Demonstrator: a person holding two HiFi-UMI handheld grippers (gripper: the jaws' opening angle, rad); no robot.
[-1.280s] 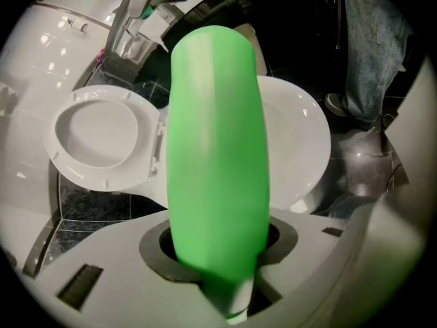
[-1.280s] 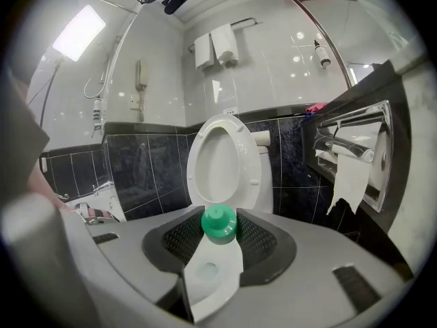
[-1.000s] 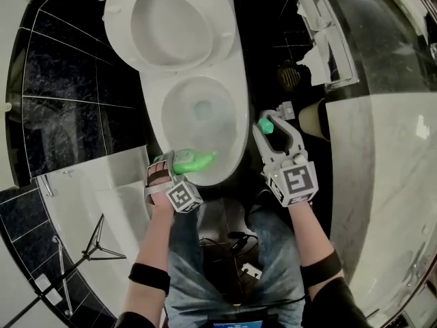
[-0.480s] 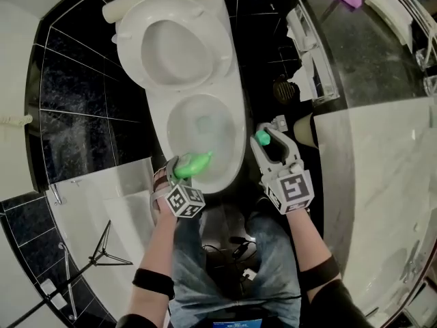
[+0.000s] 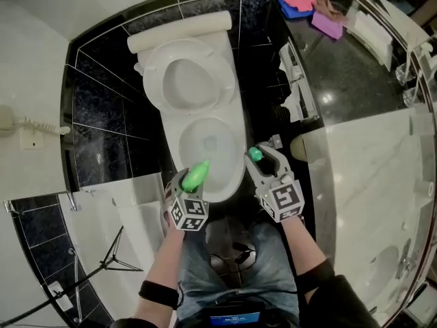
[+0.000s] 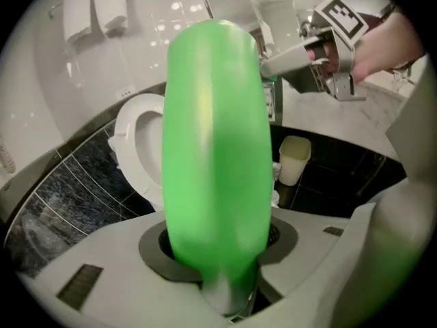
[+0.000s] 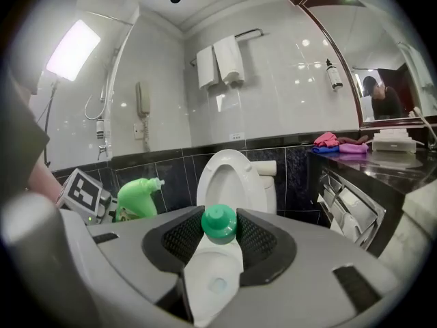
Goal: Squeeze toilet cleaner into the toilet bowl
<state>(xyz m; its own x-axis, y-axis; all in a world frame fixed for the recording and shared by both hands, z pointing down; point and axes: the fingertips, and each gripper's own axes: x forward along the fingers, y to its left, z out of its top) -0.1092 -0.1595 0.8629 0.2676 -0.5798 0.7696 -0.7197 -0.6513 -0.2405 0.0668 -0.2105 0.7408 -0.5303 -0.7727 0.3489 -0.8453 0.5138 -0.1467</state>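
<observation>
Toilet cleaner bottle clamped in left gripper, green cap clamped in right gripper

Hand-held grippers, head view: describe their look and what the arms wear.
Both the left hand-held gripper and the right hand-held gripper are light grey plastic, each with two long jaws and a white cube of black square markers behind. Pads are dark mesh. Each forearm wears a black band.
</observation>
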